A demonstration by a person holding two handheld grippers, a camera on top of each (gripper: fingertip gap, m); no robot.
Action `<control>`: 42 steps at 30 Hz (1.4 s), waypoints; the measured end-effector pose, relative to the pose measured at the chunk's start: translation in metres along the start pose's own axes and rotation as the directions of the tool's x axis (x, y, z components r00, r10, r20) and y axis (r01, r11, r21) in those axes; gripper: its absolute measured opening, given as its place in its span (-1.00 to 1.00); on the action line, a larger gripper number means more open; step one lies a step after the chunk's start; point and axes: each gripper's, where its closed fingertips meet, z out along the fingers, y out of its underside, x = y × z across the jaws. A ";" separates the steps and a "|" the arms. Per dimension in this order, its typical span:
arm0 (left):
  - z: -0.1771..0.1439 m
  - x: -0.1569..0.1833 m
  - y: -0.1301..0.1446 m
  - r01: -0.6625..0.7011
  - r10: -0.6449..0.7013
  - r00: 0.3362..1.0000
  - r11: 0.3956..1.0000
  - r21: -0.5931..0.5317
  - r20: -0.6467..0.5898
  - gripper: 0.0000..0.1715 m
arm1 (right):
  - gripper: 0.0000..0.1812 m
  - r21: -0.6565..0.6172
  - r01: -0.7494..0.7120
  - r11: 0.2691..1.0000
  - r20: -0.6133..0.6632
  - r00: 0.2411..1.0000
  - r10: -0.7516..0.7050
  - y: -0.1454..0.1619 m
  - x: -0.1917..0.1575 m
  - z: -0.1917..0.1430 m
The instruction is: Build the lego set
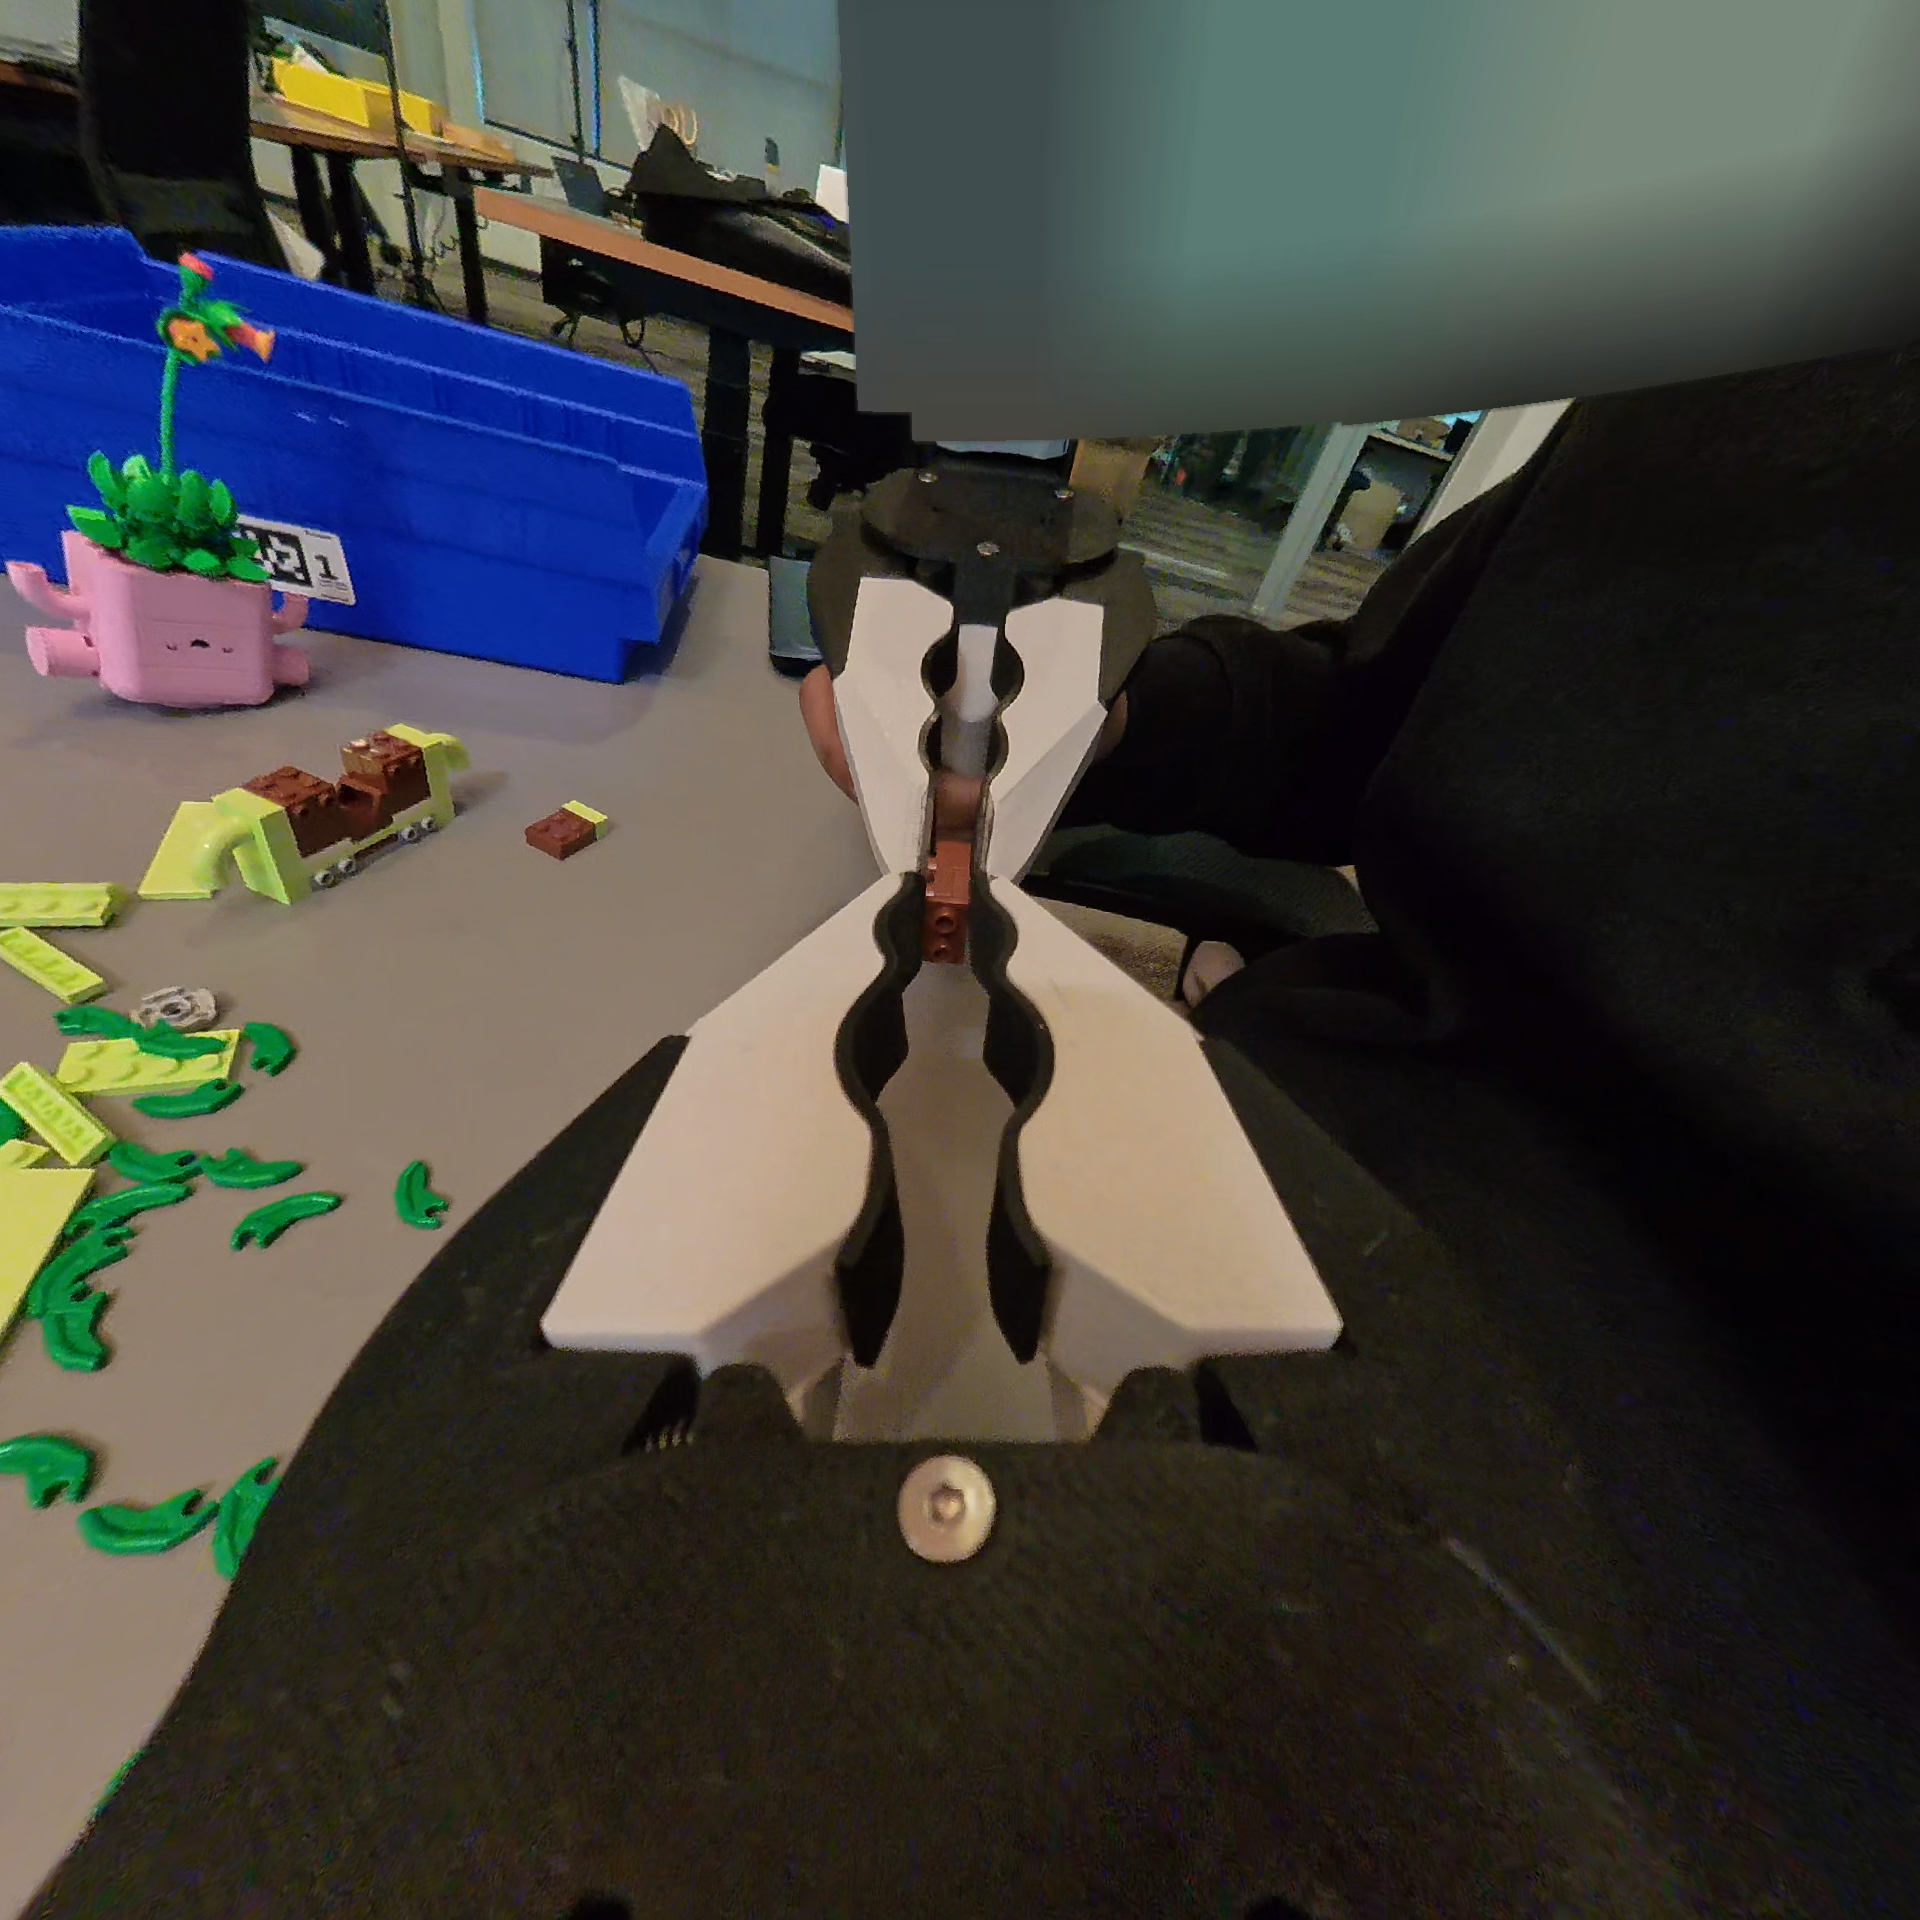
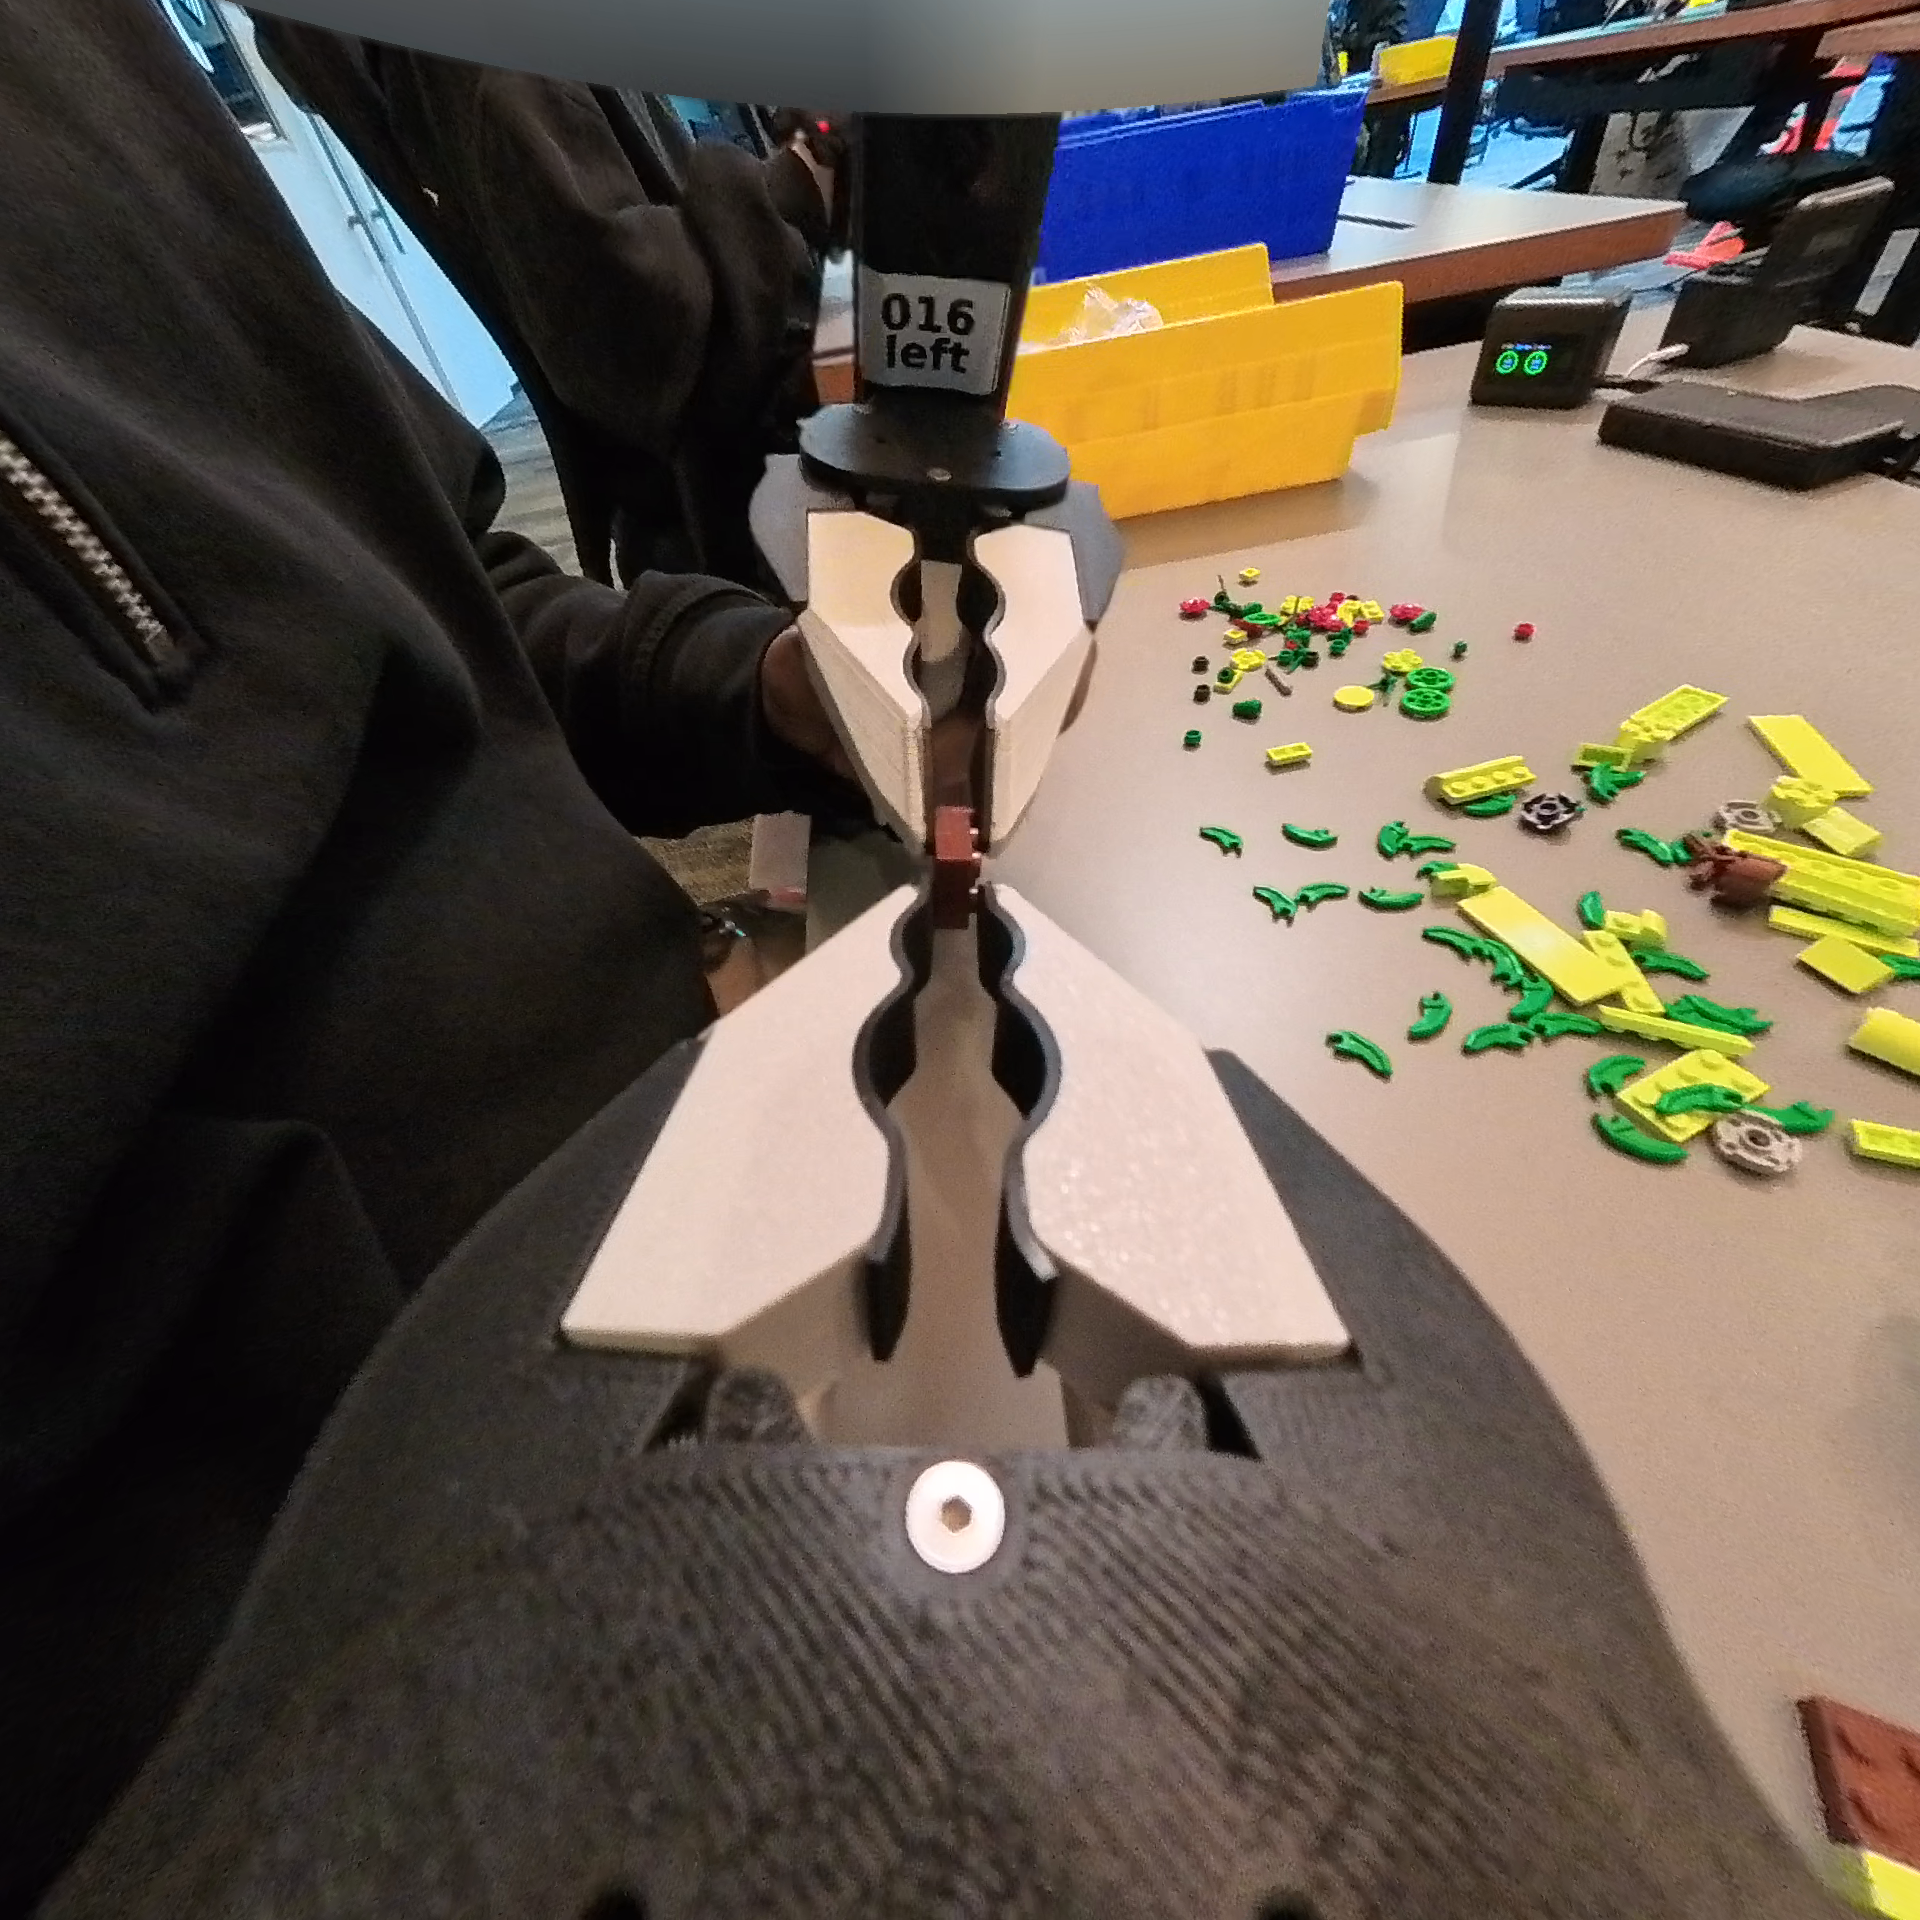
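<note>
My left gripper [image 1: 943,902] is shut on a reddish-brown brick [image 1: 943,923] with two small holes in its side. It is held in the air beside the table's edge. My right gripper [image 1: 951,844] faces it tip to tip and is shut on a second brown piece [image 1: 951,826] that touches the first. In the right wrist view, my right gripper [image 2: 954,900] grips its brown piece [image 2: 954,878]. The left gripper [image 2: 954,808] meets it from the far side. A lime-and-brown partial build [image 1: 332,810] lies on the grey table [image 1: 582,987].
A pink pot with a green plant [image 1: 171,623] stands before a blue bin [image 1: 436,468]. A small brown-and-lime brick [image 1: 566,828], green leaves [image 1: 281,1216] and lime plates [image 2: 1538,940] are scattered. A yellow bin [image 2: 1195,395] stands behind. A person's black jacket [image 2: 260,727] is close. My left and right fingertips are right by each other. Both grippers' tips are roughly 20 centimetres from the lime-and-brown partial build [image 1: 332,810].
</note>
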 end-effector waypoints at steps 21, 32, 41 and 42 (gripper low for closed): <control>0.002 0.004 -0.002 0.044 -0.043 0.998 0.999 0.031 -0.044 -0.93 | -0.94 0.057 -0.011 0.998 0.005 1.000 0.011 -0.005 -0.002 -0.007; 0.003 0.005 0.000 0.057 -0.057 0.998 0.998 0.002 -0.036 -0.94 | -0.94 0.048 -0.021 0.999 0.018 1.000 0.021 -0.004 -0.003 -0.006; 0.004 -0.004 0.003 0.089 -0.089 0.996 0.996 0.020 -0.015 -0.83 | -0.94 0.093 -0.149 0.984 0.007 0.989 0.149 -0.005 0.008 -0.010; 0.004 -0.005 0.004 0.108 -0.108 0.994 0.994 0.027 -0.026 -0.82 | -0.94 0.093 -0.204 0.975 0.019 0.979 0.203 -0.005 0.009 -0.009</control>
